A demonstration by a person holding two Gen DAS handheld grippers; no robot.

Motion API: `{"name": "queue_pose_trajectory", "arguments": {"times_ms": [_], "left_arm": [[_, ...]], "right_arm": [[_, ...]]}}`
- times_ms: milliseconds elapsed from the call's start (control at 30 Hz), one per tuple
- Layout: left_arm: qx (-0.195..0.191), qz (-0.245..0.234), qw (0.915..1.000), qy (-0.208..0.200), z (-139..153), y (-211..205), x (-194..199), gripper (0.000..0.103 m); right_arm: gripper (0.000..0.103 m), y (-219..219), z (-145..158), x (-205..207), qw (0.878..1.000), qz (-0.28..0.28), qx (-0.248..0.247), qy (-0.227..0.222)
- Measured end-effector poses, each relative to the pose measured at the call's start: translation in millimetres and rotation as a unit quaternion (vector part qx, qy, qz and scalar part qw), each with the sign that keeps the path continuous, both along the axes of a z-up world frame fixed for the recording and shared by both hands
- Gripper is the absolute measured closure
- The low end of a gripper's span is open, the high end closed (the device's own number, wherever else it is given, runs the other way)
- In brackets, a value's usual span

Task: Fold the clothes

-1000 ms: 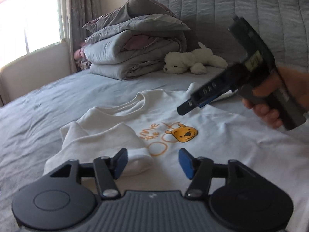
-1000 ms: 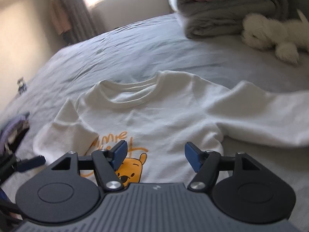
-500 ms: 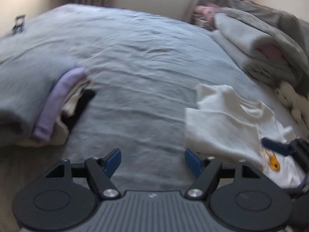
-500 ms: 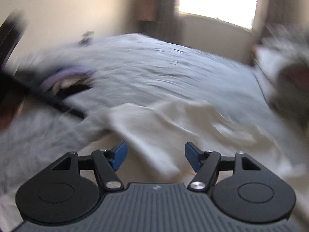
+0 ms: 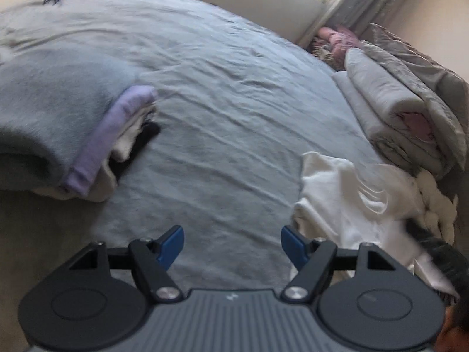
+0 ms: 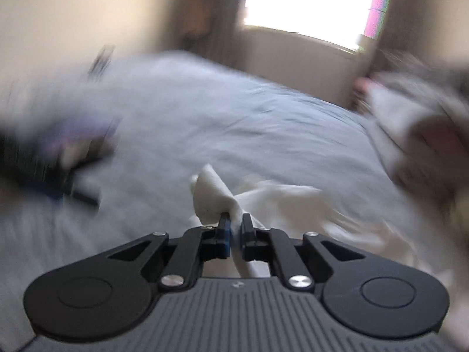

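Observation:
A white sweatshirt (image 5: 346,202) lies bunched on the grey bed at the right of the left wrist view. My left gripper (image 5: 232,242) is open over bare grey sheet, with the sweatshirt just off its right pad and nothing between its fingers. In the blurred right wrist view my right gripper (image 6: 233,228) is shut on a pinched fold of the white sweatshirt (image 6: 214,196), which sticks up past the fingertips while more cloth trails off to the right. A dark shape at the far left of that view is the left gripper.
A stack of folded clothes (image 5: 88,146) with a grey and a lilac piece on top sits at the left. A folded grey duvet (image 5: 401,108) and a white plush toy (image 5: 436,205) lie at the right. Grey sheet (image 5: 228,117) spreads between them.
My right gripper has shut on a fold of the white sweatshirt and lifted it. Both views have swung left from the flat sweatshirt toward the folded stack. The left gripper stays open.

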State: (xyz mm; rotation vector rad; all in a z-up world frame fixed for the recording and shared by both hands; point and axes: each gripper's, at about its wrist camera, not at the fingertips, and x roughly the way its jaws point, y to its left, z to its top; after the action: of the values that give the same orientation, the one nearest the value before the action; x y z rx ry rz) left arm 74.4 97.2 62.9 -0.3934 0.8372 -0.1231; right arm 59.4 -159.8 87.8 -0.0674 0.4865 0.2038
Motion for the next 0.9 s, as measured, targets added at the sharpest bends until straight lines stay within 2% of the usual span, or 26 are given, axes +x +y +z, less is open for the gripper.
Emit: {"name": "queue_pose_trajectory", "arguments": {"times_ms": [100, 200, 300, 400, 467, 567, 667, 733, 767, 800, 833, 867, 900], "left_arm": [[0.024, -0.032, 0.999, -0.018, 0.3, -20.4, -1.8, 0.029], [0.054, -0.066, 0.996, -0.03, -5.1, -45.1, -1.5, 0.028], [0.09, -0.084, 0.9914, -0.042, -12.6, -64.9, 0.3, 0.028], [0.124, -0.105, 0.9839, -0.074, -15.8, -84.9, 1.5, 0.028], [0.153, -0.122, 0.9761, -0.095, -18.7, -98.0, 3.9, 0.028], [0.197, -0.152, 0.9609, -0.121, -25.5, -116.7, 15.3, 0.028], [0.205, -0.165, 0.9559, -0.13, -30.1, -125.6, 32.0, 0.029], [0.22, -0.176, 0.9498, -0.135, -32.9, -133.2, 41.3, 0.035], [0.225, -0.183, 0.9472, -0.137, -34.5, -136.7, 45.5, 0.048], [0.221, -0.193, 0.9467, -0.133, -36.7, -139.0, 47.9, 0.067], [0.216, -0.202, 0.9464, -0.13, -38.7, -141.1, 49.9, 0.076], [0.207, -0.208, 0.9473, -0.128, -40.0, -141.6, 50.2, 0.092], [0.201, -0.207, 0.9489, -0.128, -40.4, -141.5, 49.3, 0.096]], "right_arm": [[0.096, -78.5, 10.6, -21.2, 0.989, -0.087, 0.121, 0.011], [0.096, -134.2, -4.9, -41.7, 0.976, -0.152, 0.154, 0.032], [0.096, -175.3, -20.9, -63.6, 0.962, -0.206, 0.176, 0.023], [0.095, -196.5, -29.9, -55.9, 0.953, -0.201, 0.222, 0.057], [0.095, -193.3, -29.9, -49.5, 0.955, -0.185, 0.223, 0.062], [0.095, -180.4, -18.0, -56.5, 0.966, -0.16, 0.201, 0.031], [0.095, -183.2, -5.1, -63.3, 0.97, -0.157, 0.185, -0.014], [0.095, -195.0, -3.7, -64.4, 0.964, -0.169, 0.205, -0.024], [0.095, -198.0, -4.9, -66.5, 0.961, -0.176, 0.213, -0.027], [0.095, -200.1, -6.3, -68.7, 0.958, -0.182, 0.22, -0.033], [0.095, -201.0, -6.2, -71.9, 0.956, -0.182, 0.226, -0.038], [0.095, -201.0, -5.3, -75.7, 0.956, -0.178, 0.231, -0.042], [0.094, -201.0, -4.5, -79.4, 0.955, -0.174, 0.236, -0.047]]}}
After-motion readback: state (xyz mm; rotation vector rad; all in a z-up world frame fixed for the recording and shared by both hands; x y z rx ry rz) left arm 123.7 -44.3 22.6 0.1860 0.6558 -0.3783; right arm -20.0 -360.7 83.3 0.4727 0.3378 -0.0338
